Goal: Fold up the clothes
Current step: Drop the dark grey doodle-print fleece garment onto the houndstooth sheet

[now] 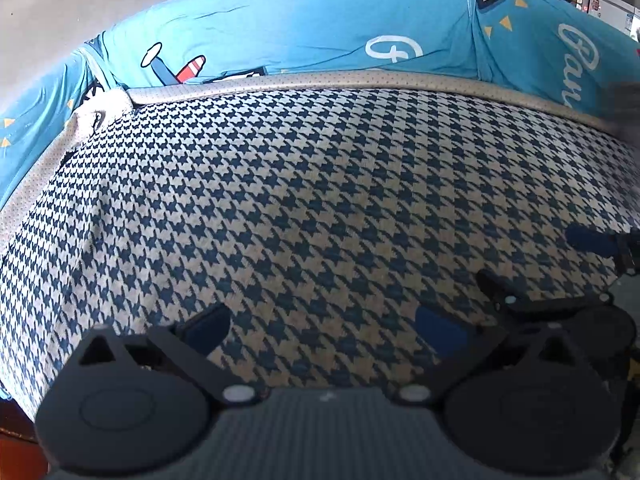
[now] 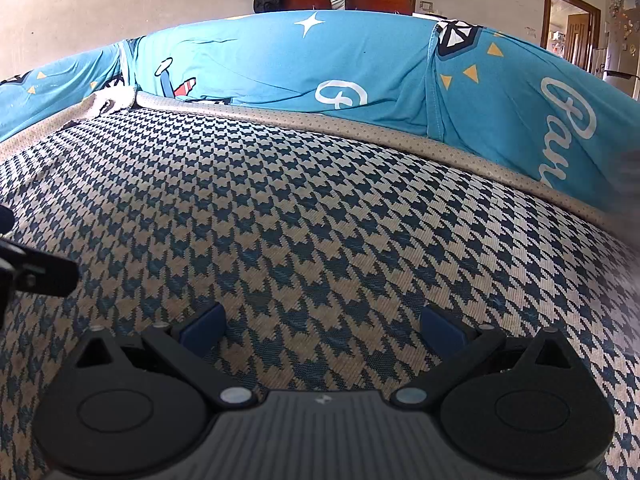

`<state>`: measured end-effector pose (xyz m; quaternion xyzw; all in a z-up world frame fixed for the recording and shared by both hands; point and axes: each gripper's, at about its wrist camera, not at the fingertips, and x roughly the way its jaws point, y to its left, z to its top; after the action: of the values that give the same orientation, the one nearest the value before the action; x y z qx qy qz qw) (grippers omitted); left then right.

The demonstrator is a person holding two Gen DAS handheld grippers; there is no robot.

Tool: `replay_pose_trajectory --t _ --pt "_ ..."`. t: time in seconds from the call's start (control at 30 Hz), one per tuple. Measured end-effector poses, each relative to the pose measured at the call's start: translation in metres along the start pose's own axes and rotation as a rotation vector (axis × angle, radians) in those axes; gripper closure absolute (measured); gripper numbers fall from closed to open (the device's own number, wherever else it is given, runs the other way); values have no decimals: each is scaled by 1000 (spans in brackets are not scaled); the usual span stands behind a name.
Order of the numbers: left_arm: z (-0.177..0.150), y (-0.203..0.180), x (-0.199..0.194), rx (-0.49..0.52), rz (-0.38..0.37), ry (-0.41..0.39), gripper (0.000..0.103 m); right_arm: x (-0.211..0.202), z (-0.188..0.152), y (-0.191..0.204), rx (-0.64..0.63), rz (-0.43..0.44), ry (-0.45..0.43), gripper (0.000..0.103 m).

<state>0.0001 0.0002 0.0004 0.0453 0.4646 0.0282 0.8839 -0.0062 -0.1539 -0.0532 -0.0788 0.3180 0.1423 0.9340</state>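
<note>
Left wrist view: the left gripper [image 1: 324, 330] hangs low over the houndstooth garment [image 1: 304, 200], fingers [image 1: 440, 332] spread wide, nothing between them. The garment lies flat on a blue sheet [image 1: 280, 28]. Far right, the right gripper [image 1: 560, 264] appears.

Right wrist view: right gripper [image 2: 322, 328] also parted and empty above the garment [image 2: 320, 208], its beige hem [image 2: 360, 126] against the sheet [image 2: 260, 64].

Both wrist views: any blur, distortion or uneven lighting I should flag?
Left wrist view: strong fisheye bowing of the houndstooth garment and blue sheet; left tongs soft and out of focus up close; right edge smeared. Right wrist view: same barrel distortion, sharper weave on the garment, right tongs crisper, hazy blur at right edge, bright doorway in the background.
</note>
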Motion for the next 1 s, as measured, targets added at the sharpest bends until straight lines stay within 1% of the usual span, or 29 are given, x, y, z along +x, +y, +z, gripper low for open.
replay_pose_trajectory --t 0.3,0.43,0.5,0.6,0.73,0.8,0.87,1.0 --pt "6 3 -6 -48 7 -6 0 0 0 0 2 2 0 0" --pt "-8 -15 -15 -30 5 -41 0 1 0 2 -3 -3 -1 0" --pt "-9 -21 -17 -19 5 -40 0 0 -1 2 -2 -3 -1 0" --pt "-10 -21 -20 -10 -27 -44 0 0 0 2 -5 -5 0 0" --pt "-11 -30 -18 14 -6 -48 0 0 0 2 -4 -6 1 0" --pt "-11 -26 -18 26 -10 -41 0 0 0 2 -4 -5 1 0" --pt "-17 -14 -24 46 -24 -37 0 2 1 1 -3 -4 1 0" --pt "-21 -7 -37 69 -55 -42 0 2 2 0 -4 -3 1 0"
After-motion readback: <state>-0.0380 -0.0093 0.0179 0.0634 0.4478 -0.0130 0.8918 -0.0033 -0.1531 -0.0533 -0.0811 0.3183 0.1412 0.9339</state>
